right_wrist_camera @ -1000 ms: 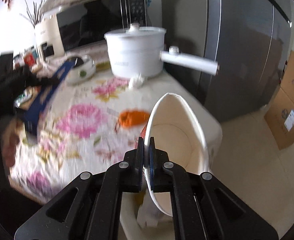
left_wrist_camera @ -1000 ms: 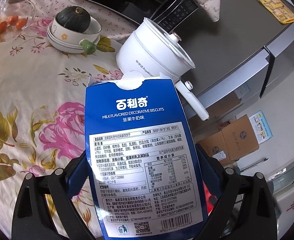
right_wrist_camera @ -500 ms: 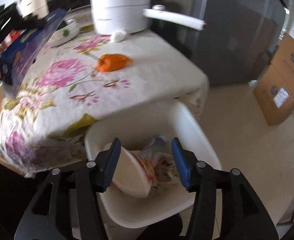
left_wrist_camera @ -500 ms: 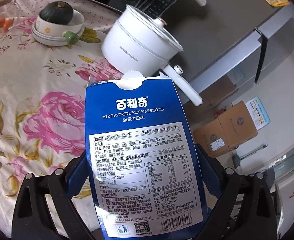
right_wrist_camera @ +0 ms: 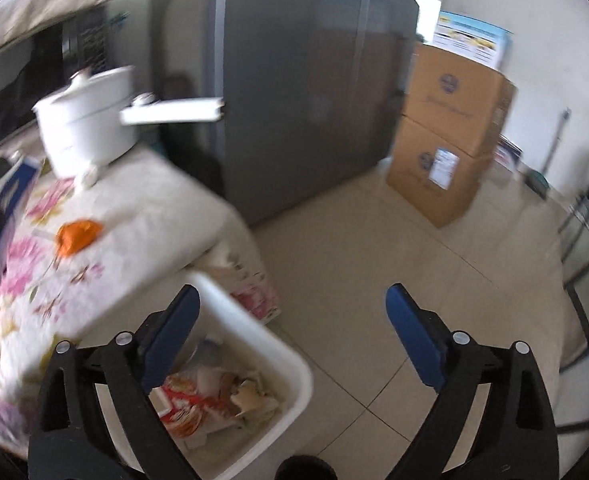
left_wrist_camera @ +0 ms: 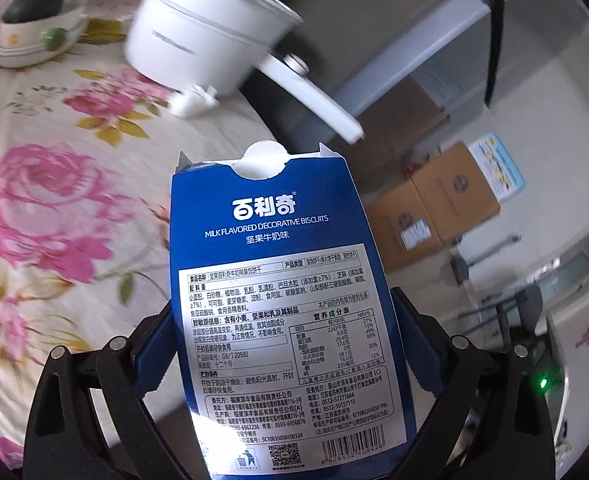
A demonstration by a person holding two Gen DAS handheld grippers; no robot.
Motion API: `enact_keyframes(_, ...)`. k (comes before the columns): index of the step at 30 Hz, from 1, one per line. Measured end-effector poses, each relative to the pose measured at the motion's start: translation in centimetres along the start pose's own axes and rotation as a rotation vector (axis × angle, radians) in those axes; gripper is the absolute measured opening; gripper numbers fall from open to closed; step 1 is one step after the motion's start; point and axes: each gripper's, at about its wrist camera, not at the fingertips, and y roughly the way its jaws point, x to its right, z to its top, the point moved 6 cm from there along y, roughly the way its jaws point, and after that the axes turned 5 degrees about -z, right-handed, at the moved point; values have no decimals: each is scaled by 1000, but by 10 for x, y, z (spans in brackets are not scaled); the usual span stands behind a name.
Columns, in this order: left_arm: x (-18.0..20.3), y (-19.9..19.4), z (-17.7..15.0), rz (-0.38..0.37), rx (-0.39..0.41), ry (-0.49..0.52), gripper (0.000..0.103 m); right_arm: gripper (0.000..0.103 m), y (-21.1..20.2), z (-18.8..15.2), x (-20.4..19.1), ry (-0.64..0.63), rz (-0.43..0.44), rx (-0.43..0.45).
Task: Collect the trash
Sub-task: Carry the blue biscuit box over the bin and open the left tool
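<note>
The blue cardboard biscuit box (left_wrist_camera: 278, 312), printed with white lettering and a silver ingredients panel, is standing upright between the blue pads of the left gripper (left_wrist_camera: 282, 344), its torn-open top flap pointing away from the camera. The pads are pressing against both narrow sides of the box, so this tool is grasping it firmly. The box is hanging over the edge of the table covered by a cream cloth with pink roses (left_wrist_camera: 34, 184).

The right gripper (right_wrist_camera: 292, 336) is holding nothing: its jaws are opening and already standing wide apart, with only bare floor tiles showing between the blue pads. Its left pad (right_wrist_camera: 170, 332) is hovering over the near rim of the white rectangular plastic waste bin (right_wrist_camera: 290, 376), which is sitting on the floor beside the table corner. Crumpled paper and a red-and-white wrapper (right_wrist_camera: 206, 396) are lying inside the bin.

On the cloth, a crumpled orange wrapper (right_wrist_camera: 78, 234) is lying near the table edge. Further back, a white electric cooking pot with a long straight handle (left_wrist_camera: 210, 44) is standing beside a white bowl carrying a dark green squash (left_wrist_camera: 34, 8). A tall grey refrigerator (right_wrist_camera: 302, 80) is standing behind the table, and two stacked brown cardboard cartons (right_wrist_camera: 446, 136) are resting on the floor against the wall.
</note>
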Motion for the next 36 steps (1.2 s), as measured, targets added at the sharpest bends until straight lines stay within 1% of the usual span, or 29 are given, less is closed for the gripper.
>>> enact_keyframes(3, 15, 15, -13, -13, -41, 36, 93, 92, 2, 2, 14, 42, -25, 0)
enact_keyframes(10, 41, 45, -38, -31, -124, 108, 93, 94, 1, 5, 32, 100, -80, 28)
enact_keyframes(15, 56, 68, -58, -26, -202, 162, 93, 94, 5, 4, 43, 129, -100, 17)
enact_keyframes(20, 60, 86, -74, 13, -273, 203, 94, 94, 8, 5, 47, 138, -104, 11)
enact_keyframes(22, 60, 94, -79, 25, -316, 213, 94, 94, 9, 5, 48, 141, -101, 8)
enact_keyframes(27, 51, 102, -86, 71, -361, 229, 94, 94, 10, 5, 48, 148, -98, 4)
enact_keyframes(28, 50, 102, -86, 79, -362, 235, 95, 94, 10, 5, 49, 151, -99, 4)
enact_keyframes(29, 50, 103, -86, 97, -363, 248, 96, 94, 10, 5, 50, 156, -99, 4)
enact_keyframes(31, 50, 103, -87, 135, -361, 286, 96, 94, 10, 5, 52, 165, -97, 2)
enact_keyframes(36, 48, 97, -88, 175, -354, 332, 96, 94, 13, 4, 53, 171, -88, -12)
